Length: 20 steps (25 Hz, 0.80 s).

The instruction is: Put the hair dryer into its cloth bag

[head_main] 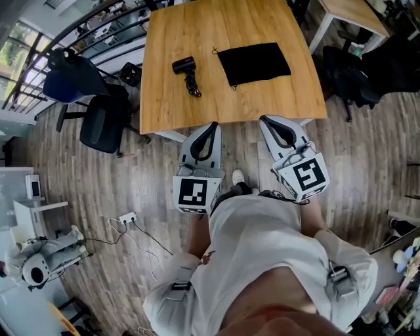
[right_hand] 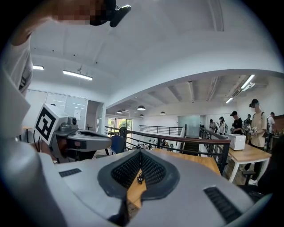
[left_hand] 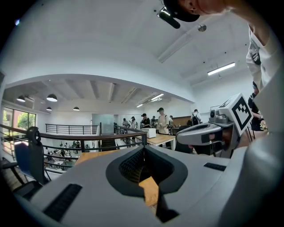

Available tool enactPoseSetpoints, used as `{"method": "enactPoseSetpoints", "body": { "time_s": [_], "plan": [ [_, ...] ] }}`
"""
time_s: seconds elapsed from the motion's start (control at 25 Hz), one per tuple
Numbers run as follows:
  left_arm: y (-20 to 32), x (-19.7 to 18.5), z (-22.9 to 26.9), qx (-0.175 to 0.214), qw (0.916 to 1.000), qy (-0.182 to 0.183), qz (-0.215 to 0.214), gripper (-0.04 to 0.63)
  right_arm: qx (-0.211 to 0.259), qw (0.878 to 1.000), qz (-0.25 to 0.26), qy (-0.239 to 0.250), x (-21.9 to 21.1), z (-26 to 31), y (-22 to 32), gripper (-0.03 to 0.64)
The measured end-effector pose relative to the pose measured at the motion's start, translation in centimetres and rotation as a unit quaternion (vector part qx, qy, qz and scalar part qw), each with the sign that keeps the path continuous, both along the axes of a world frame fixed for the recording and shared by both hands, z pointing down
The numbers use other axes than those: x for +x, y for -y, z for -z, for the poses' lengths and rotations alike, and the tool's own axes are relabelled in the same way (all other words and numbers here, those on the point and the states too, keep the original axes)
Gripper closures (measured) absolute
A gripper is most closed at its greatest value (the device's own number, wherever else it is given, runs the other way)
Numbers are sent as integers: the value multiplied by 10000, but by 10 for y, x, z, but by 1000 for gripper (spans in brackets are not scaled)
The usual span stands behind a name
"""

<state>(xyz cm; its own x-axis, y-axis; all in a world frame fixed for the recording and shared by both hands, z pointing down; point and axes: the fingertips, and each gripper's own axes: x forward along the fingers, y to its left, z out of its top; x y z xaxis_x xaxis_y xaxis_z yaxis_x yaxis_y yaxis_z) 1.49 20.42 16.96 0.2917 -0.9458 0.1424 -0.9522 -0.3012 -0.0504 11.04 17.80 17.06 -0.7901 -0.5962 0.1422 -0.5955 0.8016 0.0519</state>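
A black hair dryer [head_main: 187, 73] lies on the wooden table [head_main: 197, 111], left of centre. To its right a black cloth bag [head_main: 254, 63] lies flat with a drawstring at its left edge. My left gripper [head_main: 211, 126] and right gripper [head_main: 265, 120] hover side by side off the table's near edge, well short of both things. Both are shut with nothing in them. In the left gripper view the jaw tips [left_hand: 144, 148] meet, with table wood showing through the opening. In the right gripper view the tips [right_hand: 140, 151] also meet, over a strip of table.
A black office chair [head_main: 102, 121] and a blue one [head_main: 69, 79] stand left of the table. Another dark chair [head_main: 348, 69] and a second table [head_main: 351, 13] are at the right. A power strip [head_main: 128, 217] lies on the wooden floor. People stand far off beyond a railing [left_hand: 88, 135].
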Motion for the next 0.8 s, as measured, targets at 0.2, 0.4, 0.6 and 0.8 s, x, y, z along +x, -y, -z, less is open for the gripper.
{"method": "enactPoseSetpoints", "body": {
  "time_s": [0.2,0.4,0.6,0.8],
  "plan": [
    [15,-25,-2,12,10000,-53,0,577,3,10000,-47,-14,-25,-1,16,597],
    [29,-43,-2,28,10000,-71,50,576,17,10000,-14,-7,-43,1,31,597],
    [47,-52,-3,4,9999,-83,80,577,1,10000,48,-26,-56,-2,48,597],
    [66,-62,-5,-5,9998,-74,174,575,-9,9999,153,-24,-66,-4,68,597]
  ]
}}
